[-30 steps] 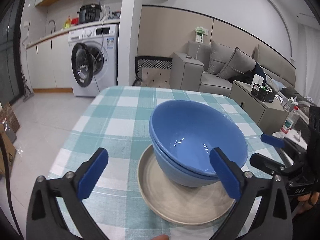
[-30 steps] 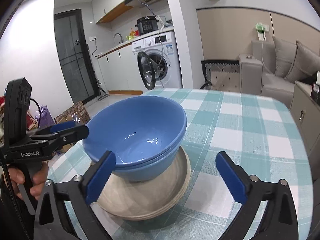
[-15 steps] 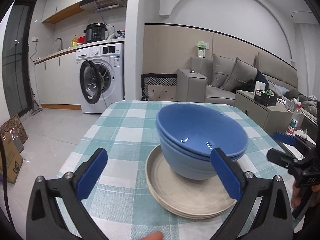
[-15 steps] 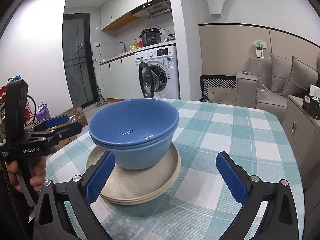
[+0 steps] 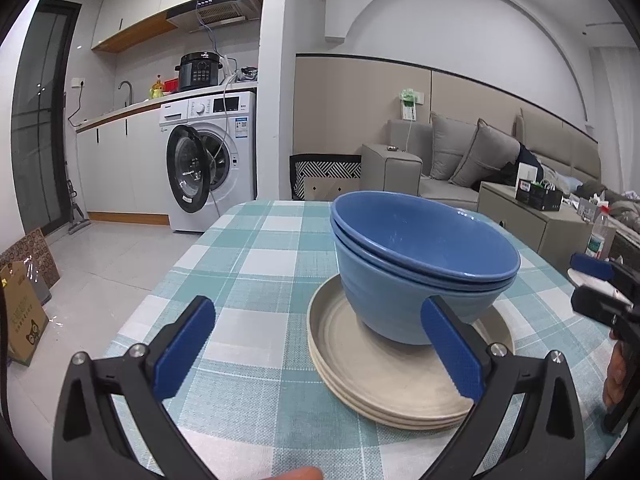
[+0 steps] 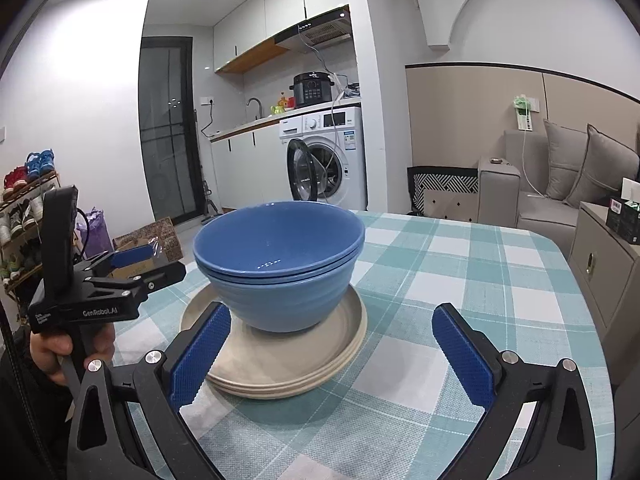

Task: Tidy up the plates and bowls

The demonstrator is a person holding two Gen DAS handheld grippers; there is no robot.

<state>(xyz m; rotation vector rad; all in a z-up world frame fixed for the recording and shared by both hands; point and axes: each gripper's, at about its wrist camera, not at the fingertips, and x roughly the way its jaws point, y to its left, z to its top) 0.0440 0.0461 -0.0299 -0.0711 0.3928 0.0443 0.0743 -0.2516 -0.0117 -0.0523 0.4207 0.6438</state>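
Two nested blue bowls (image 5: 420,264) sit on a stack of beige plates (image 5: 384,380) on the checked tablecloth (image 5: 248,264). The bowls (image 6: 280,260) and plates (image 6: 280,356) also show in the right wrist view. My left gripper (image 5: 318,350) is open and empty, short of the stack and to its left. My right gripper (image 6: 332,356) is open and empty, short of the stack, its left finger by the plates' rim. Each gripper shows in the other's view, the right one (image 5: 596,284) and the left one (image 6: 132,264).
The table's left edge (image 5: 160,280) drops to a tiled floor with cardboard boxes (image 5: 20,300). A washing machine (image 5: 212,168) with its door open stands beyond the table. A grey sofa (image 5: 460,168) and a side cabinet (image 6: 600,264) stand to the right.
Both grippers have pulled back and dropped lower, so the bowls and plates look farther away and are seen more from the side. Bowls and plates have not moved.
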